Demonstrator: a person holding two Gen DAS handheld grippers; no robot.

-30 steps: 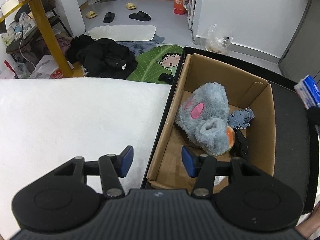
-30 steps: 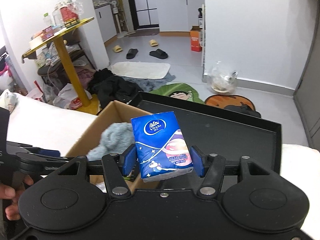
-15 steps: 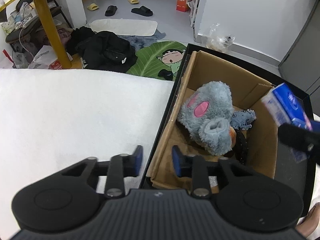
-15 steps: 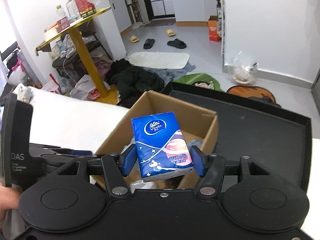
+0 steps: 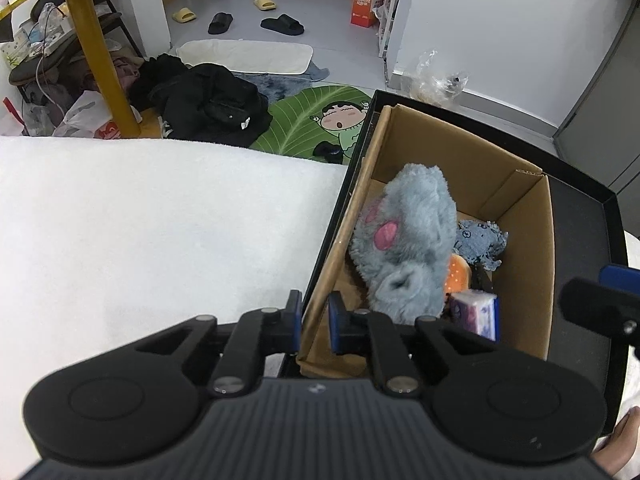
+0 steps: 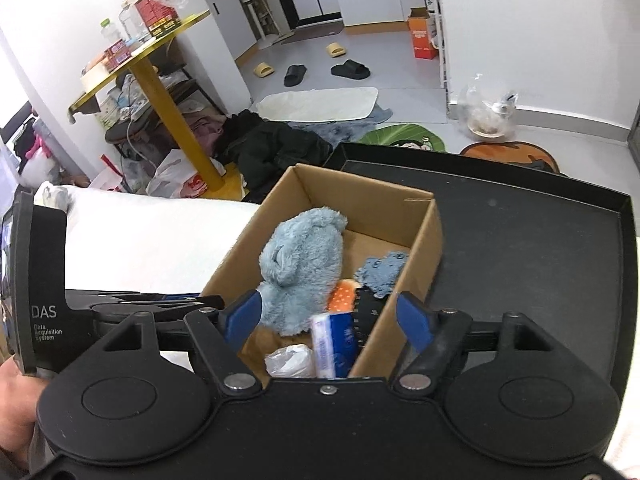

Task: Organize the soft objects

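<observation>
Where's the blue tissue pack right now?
In both views, the tissue pack stands inside the cardboard box at its near end, beside the grey plush.

Left hand-held gripper clamps cardboard box wall.

tissue pack is half buried behind the plush, and the black thing beside it, no clue.
</observation>
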